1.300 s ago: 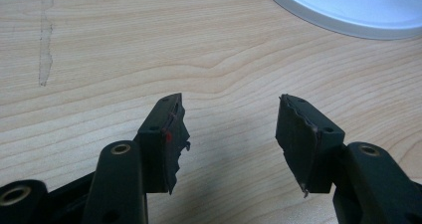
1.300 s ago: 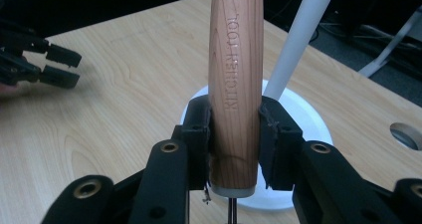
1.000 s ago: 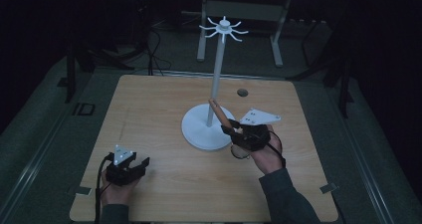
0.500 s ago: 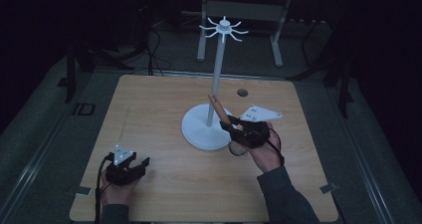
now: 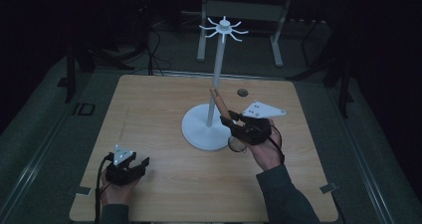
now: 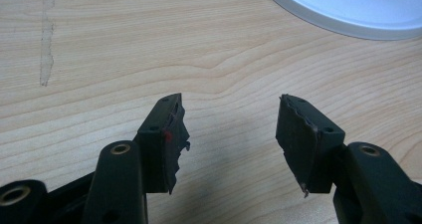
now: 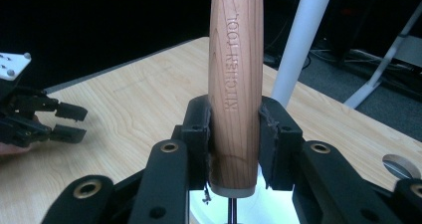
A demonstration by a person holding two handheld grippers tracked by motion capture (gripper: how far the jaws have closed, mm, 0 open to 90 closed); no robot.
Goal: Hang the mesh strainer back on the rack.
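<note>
The wooden handle (image 7: 235,84) carries the words "KITCHEN TOOL" pressed into its grain, running lengthwise along it in the right gripper view. The right gripper (image 7: 234,134) pinches this handle near its lower end, both pads tight against the wood, and a thin metal stem comes out of the handle's bottom cap. In the high view the right gripper (image 5: 238,127) is held above the table (image 5: 149,114) just to the right of the white stand (image 5: 215,92), with the handle (image 5: 219,103) tilted up and to the left so that its top is close to the stand's pole. A round wire loop at the tool's other end shows below the gripper, beside the stand's round base.

The stand has a tall thin pole topped by a ring of short hooks. Its pole (image 7: 301,42) rises just behind and to the right of the handle in the right gripper view, close in the way.

The left gripper (image 5: 130,165) rests low near the front left of the table, well apart from the stand. Its jaws are spread with only bare wood between them (image 6: 230,134), and the edge of the stand's base (image 6: 348,15) lies ahead. A small round hole (image 5: 242,92) sits in the table behind the stand.
</note>
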